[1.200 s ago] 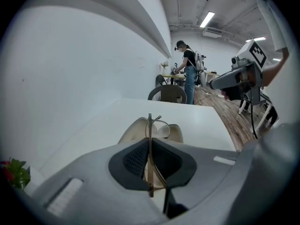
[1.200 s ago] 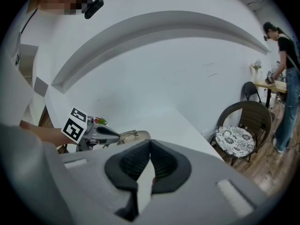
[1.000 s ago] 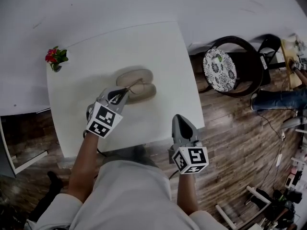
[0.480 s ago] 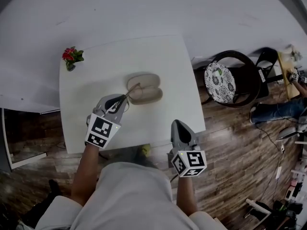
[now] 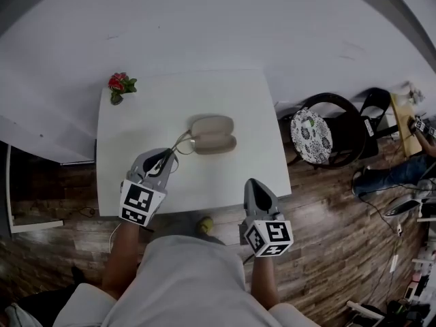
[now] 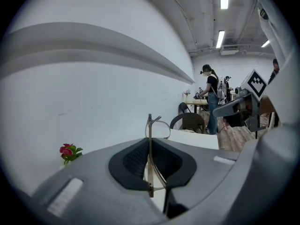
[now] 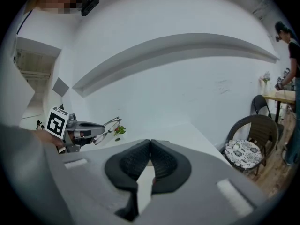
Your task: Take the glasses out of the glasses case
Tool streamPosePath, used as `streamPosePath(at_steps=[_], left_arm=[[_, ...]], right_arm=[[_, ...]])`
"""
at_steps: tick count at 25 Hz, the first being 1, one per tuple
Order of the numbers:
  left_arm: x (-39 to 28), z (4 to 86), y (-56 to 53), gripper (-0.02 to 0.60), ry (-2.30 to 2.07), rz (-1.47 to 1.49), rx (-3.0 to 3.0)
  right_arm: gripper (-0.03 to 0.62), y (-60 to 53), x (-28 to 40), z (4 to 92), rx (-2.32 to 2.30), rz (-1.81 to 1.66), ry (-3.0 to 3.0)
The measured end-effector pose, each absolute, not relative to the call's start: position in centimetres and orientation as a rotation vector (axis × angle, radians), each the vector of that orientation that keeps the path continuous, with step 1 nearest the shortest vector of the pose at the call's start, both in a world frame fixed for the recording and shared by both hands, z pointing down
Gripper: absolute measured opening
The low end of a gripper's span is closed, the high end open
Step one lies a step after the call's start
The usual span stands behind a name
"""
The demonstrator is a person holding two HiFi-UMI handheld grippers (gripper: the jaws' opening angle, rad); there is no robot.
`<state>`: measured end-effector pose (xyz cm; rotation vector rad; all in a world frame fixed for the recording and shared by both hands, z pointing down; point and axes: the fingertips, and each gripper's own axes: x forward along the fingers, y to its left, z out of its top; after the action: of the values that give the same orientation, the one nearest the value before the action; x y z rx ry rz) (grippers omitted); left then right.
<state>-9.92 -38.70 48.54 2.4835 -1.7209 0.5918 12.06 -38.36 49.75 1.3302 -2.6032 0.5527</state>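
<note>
Pinching the glasses by a temple, the left gripper holds them at 9 o'clock of the open glasses case, removal seemingly done; the right gripper sits empty, jaws pressed together.

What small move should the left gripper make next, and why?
Probably lower the glasses onto the bare table beside the open glasses case, then open the jaws. The left gripper is shut on them and holds them in the air, already clear of the case.
</note>
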Motion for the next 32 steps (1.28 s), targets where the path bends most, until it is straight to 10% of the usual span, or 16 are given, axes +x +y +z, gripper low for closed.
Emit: streamPosePath(at_steps=[32], left_arm=[[-13.7,42.3,-30.5,0.025,-2.014,0.186,2.427]], right_arm=[[0.003,-35.1,15.4,44.8,1.475,0.349,-2.653]])
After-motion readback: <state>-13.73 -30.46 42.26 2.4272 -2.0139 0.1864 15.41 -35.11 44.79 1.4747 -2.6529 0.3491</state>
